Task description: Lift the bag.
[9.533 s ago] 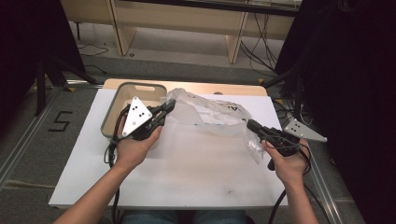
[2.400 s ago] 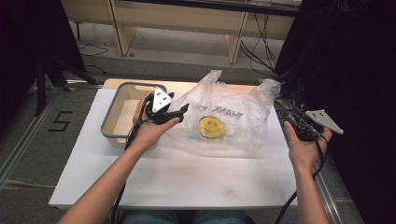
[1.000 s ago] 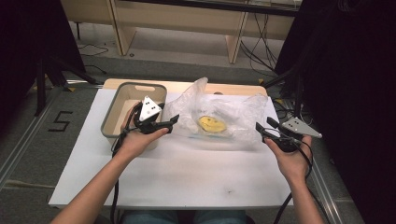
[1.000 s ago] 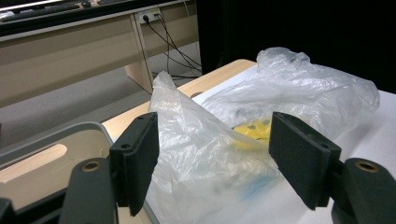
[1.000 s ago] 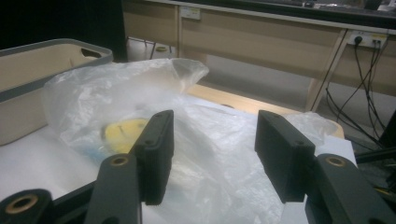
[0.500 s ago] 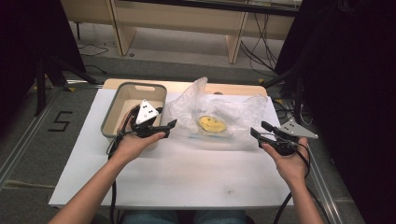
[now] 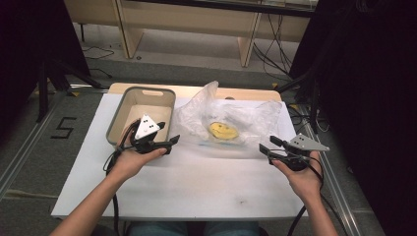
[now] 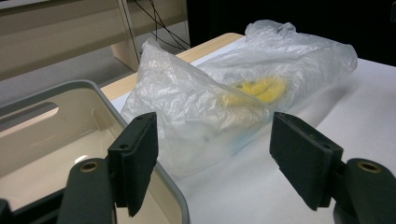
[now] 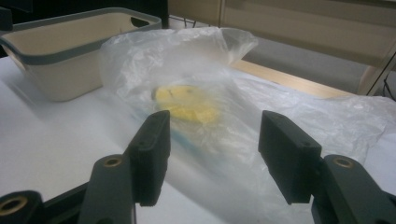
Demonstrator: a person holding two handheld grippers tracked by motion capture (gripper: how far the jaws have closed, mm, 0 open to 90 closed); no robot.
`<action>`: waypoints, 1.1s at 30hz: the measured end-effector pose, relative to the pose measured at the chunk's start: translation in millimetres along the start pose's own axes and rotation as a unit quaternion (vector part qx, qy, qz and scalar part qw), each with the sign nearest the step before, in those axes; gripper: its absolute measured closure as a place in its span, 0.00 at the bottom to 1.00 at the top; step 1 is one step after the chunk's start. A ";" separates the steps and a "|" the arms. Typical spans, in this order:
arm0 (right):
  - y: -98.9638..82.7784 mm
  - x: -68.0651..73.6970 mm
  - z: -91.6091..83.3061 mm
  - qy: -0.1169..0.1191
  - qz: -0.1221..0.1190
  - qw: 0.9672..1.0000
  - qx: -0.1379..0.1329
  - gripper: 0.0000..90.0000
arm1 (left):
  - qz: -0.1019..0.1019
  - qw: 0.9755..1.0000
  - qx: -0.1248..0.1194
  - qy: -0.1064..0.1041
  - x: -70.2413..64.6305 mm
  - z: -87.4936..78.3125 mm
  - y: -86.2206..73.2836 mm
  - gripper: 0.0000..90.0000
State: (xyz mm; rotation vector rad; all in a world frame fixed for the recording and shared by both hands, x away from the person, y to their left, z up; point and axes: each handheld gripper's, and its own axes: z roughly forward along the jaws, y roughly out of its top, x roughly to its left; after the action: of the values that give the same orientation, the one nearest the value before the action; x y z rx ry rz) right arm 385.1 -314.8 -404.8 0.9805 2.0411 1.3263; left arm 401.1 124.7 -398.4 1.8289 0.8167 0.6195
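Note:
A crumpled clear plastic bag (image 7: 246,118) lies on the white table (image 7: 196,187) with a round yellow thing (image 7: 223,131) inside it. My left gripper (image 7: 168,132) hovers open by the bag's left edge, over the bin's near right corner. In the left gripper view its pads stand wide apart, with the bag (image 8: 196,107) and the yellow thing (image 8: 259,88) beyond them. My right gripper (image 7: 266,144) is open at the bag's right front corner. The right gripper view looks between its parted jaws at the bag (image 9: 224,56) and the yellow thing (image 9: 184,102). Neither gripper touches the bag.
A beige bin with a grey rim (image 7: 140,90) stands empty at the back left, right beside the bag, and also shows as the bin (image 8: 56,88) and the bin (image 9: 60,56). A wooden edge (image 7: 246,92) runs behind the table. Cables trail from both grippers.
The bag, earlier stretched between both grippers, now lies slumped on the table with both jaws off it. My left hand has drawn back a little toward the near side.

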 end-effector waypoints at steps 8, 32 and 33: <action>-12.7 4.7 0.1 0.013 -0.001 1.000 0.012 0.48 | 0.000 1.000 0.007 -0.003 -2.5 -6.9 -9.7 0.35; -36.1 9.2 -7.7 0.032 0.010 0.999 0.025 0.46 | 0.020 0.999 0.029 0.011 -4.9 -19.9 -36.8 0.34; -36.9 9.4 -7.5 0.033 0.010 0.999 0.025 0.46 | 0.022 0.999 0.031 0.012 -5.0 -20.3 -38.1 0.34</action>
State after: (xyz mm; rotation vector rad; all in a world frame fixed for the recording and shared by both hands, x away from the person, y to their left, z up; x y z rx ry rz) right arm 363.1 -321.2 -436.2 0.9926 2.1275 1.3402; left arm 373.5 143.1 -426.5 1.9037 0.8220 0.6506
